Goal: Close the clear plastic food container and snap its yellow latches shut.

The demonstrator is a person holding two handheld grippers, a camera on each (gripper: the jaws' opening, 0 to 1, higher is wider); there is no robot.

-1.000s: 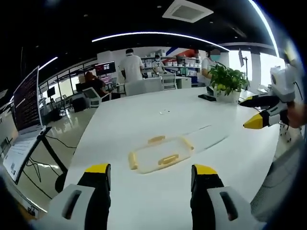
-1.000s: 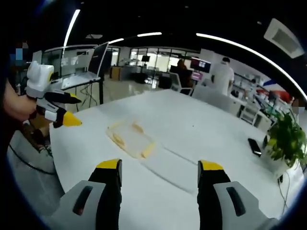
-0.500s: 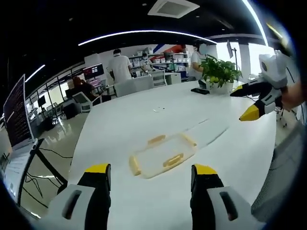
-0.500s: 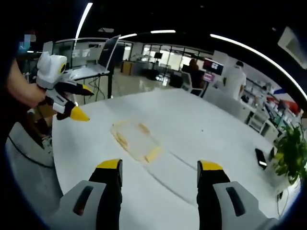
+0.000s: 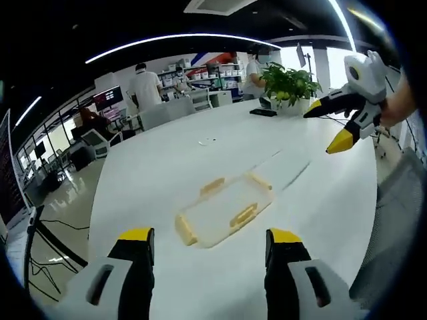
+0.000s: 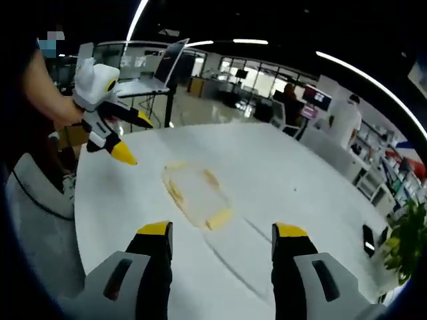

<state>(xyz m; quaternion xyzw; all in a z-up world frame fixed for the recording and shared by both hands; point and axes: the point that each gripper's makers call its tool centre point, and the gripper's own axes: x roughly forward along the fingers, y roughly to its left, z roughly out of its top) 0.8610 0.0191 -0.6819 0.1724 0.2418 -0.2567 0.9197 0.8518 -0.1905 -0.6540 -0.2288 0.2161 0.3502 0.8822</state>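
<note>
Both the left gripper and right gripper hold jaws apart, empty, above the clear container with yellow latches; its see-through walls blur into the white surface.

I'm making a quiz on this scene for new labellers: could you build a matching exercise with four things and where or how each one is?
Things:
1. clear plastic food container with yellow latches
2. green potted plant
3. flat black phone
4. left gripper

Places or states:
A. beside the plant pot
B. jaws apart, holding nothing
C. at the white table's far end
D. in the middle of the table, untouched

Pairs: 1-D, 2-C, 3-A, 4-B
</note>
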